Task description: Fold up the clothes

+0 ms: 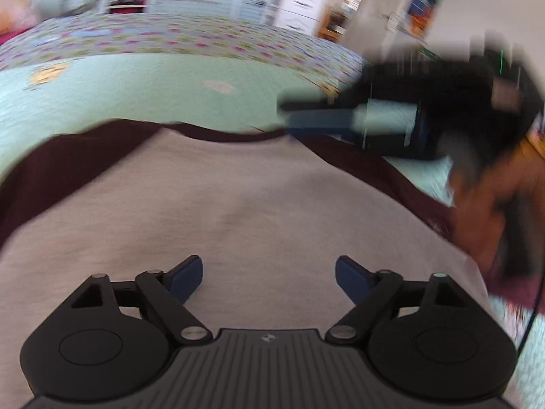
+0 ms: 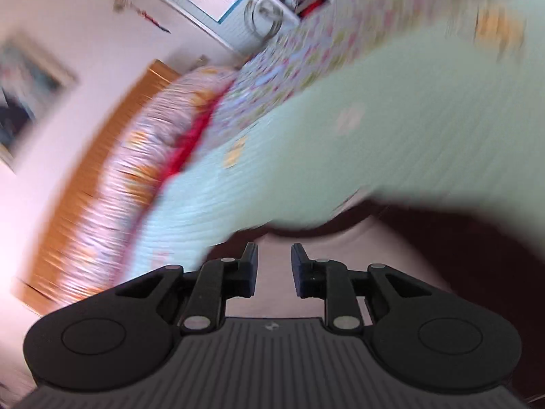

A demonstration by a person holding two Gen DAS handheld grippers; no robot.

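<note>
A grey shirt with dark maroon sleeves and collar (image 1: 238,204) lies flat on a pale green bedspread (image 1: 136,88). My left gripper (image 1: 269,277) is wide open and empty, low over the shirt's grey body. My right gripper shows in the left wrist view (image 1: 306,116) as a blurred dark shape near the shirt's collar and right shoulder. In its own view the right gripper (image 2: 274,266) is partly open with nothing between the fingers, above the collar edge of the shirt (image 2: 340,248). Both views are motion-blurred.
The bed has a flowered sheet (image 1: 170,37) beyond the green spread and a pillow (image 2: 163,129) by an orange wooden headboard (image 2: 102,136). White drawers (image 1: 299,10) and shelves stand past the bed. The person's arm (image 1: 494,211) is at the right.
</note>
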